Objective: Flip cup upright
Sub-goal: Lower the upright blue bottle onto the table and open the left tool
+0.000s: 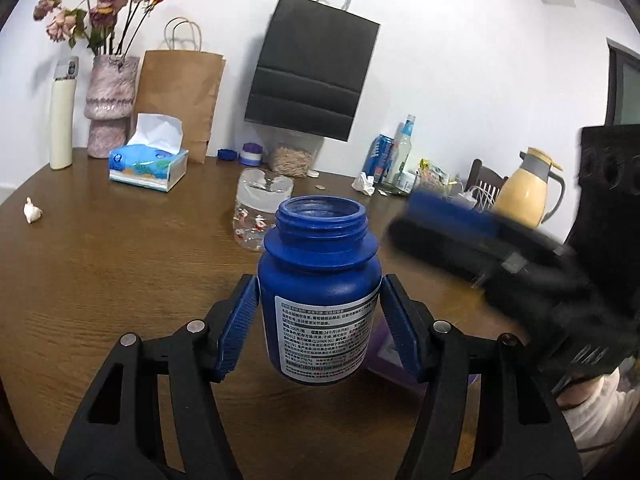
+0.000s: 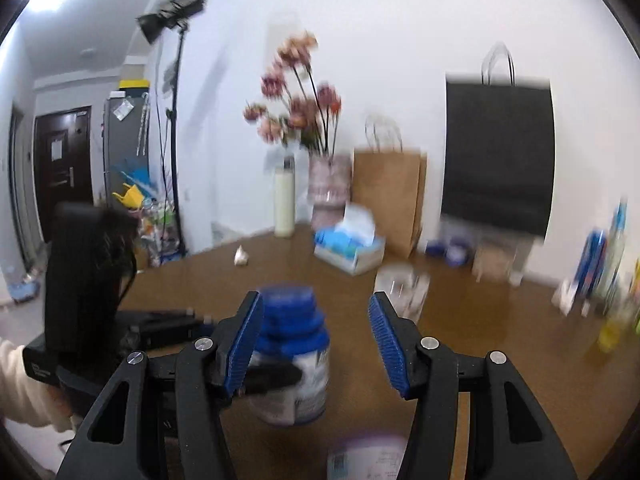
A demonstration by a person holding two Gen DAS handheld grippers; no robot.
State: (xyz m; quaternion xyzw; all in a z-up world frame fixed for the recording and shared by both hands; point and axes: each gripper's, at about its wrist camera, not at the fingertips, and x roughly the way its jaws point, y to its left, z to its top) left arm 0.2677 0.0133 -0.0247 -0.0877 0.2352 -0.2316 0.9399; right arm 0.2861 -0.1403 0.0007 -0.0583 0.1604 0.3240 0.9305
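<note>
A clear plastic cup (image 1: 260, 208) with red prints stands mouth down on the brown table (image 1: 100, 280), just beyond a blue bottle. My left gripper (image 1: 320, 304) is shut on that open blue bottle (image 1: 320, 280), holding it upright by its body. In the left wrist view my right gripper (image 1: 424, 220) is a blur to the right of the bottle. In the right wrist view my right gripper (image 2: 316, 304) is open and holds nothing. The blurred cup (image 2: 400, 292) shows past its right finger. The bottle (image 2: 296, 360) is behind its left finger.
A tissue box (image 1: 148, 164), a pink vase (image 1: 108, 104), a brown paper bag (image 1: 180, 96) and a black bag (image 1: 312, 64) line the back of the table. A yellow jug (image 1: 528, 188), bottles and a can (image 1: 380, 156) stand at the right. A purple packet (image 1: 388, 356) lies under the bottle.
</note>
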